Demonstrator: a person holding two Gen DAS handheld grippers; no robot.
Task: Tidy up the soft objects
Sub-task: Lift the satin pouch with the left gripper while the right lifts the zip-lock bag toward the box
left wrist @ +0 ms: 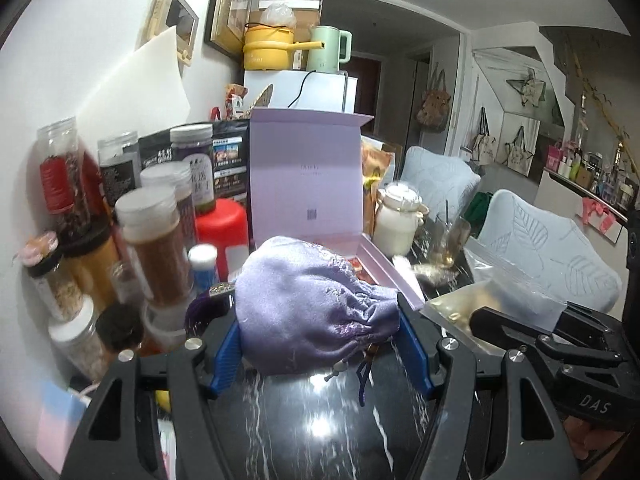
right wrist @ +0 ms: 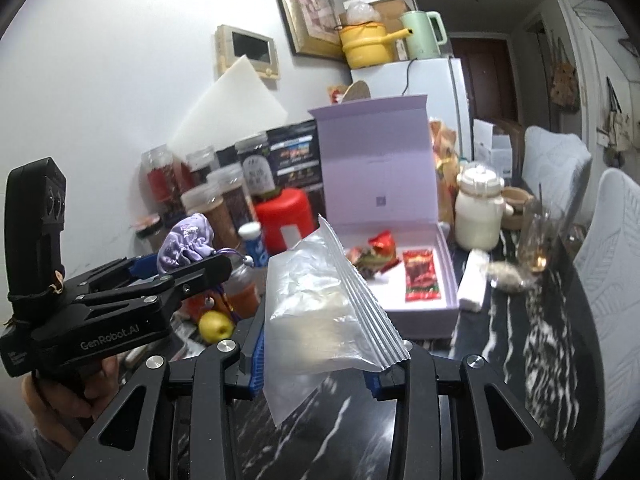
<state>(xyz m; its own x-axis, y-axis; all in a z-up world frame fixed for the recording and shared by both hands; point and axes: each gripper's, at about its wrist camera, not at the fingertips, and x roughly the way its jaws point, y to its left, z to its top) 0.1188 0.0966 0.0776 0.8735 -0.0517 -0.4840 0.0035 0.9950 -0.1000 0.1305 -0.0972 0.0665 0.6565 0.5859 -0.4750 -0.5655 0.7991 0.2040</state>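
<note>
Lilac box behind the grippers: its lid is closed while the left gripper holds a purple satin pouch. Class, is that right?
No. The lilac box stands open, lid upright, snack packets inside, as the right wrist view shows. The left gripper does hold the purple satin pouch.

Pouch (left wrist: 308, 304) shiny purple satin cloth; bag (right wrist: 320, 304) clear crinkled plastic; table (left wrist: 320, 420) glossy black marble

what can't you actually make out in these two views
- Purple satin pouch contents: drawn shut, both views.
- Clear zip bag contents: right wrist view shows only glare and folds.
- Lilac gift box floor: left wrist view, pouch blocks most.
- Jar labels: blurred.
</note>
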